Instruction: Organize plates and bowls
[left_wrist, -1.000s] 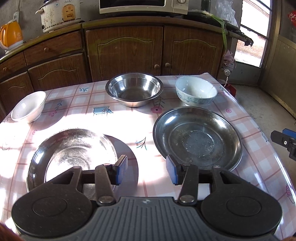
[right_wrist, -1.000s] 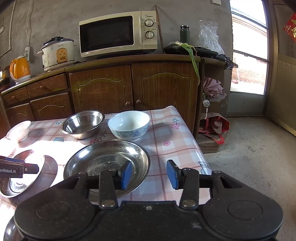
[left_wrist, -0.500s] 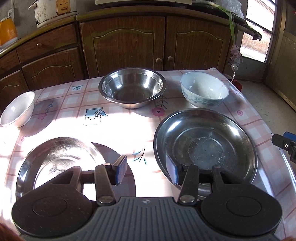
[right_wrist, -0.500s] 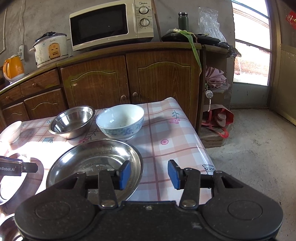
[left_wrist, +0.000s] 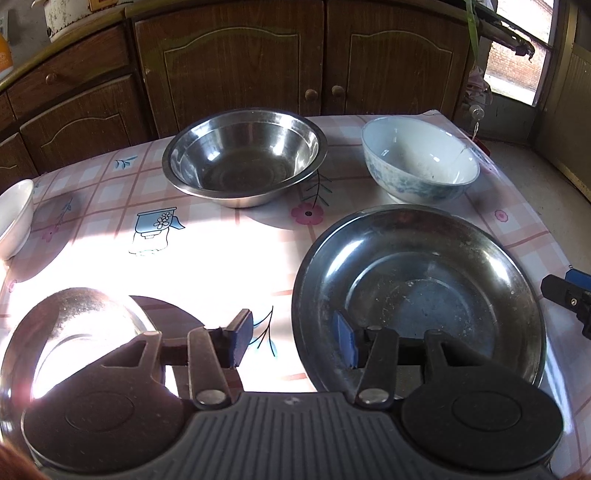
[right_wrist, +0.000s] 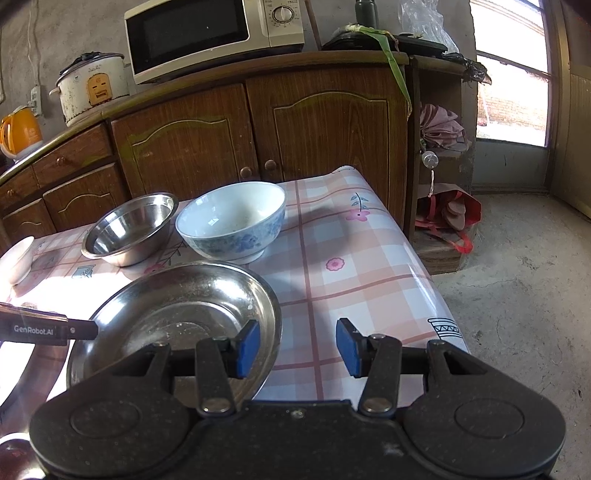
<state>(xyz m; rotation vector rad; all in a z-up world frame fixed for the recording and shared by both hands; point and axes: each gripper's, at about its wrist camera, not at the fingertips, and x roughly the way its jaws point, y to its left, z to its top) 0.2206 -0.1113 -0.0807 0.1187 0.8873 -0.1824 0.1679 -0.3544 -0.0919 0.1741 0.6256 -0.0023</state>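
1. Steel plate (left_wrist: 74, 325) sits at the table's (left_wrist: 207, 266) near left, in glare.
2. Your left gripper (left_wrist: 291, 341) has just been opening; its jaws straddle the larger steel plate's (left_wrist: 424, 295) left rim, clamping nothing.
3. Behind stand a steel bowl (left_wrist: 243, 155) and a blue-patterned bowl (left_wrist: 421, 162).
4. Your right gripper (right_wrist: 297, 345), jaws apart and just widened, straddles that plate's right rim.

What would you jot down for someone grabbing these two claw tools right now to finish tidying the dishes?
Left claw: open, empty; its jaws straddle the near rim of the big steel plate.
Right claw: open, empty, jaws just been widening across that plate's right rim.
Second steel plate at near left; steel bowl, blue-patterned bowl and small white bowl farther back.
Done: nothing stacked yet.
Left: likely stack plates, nest bowls.
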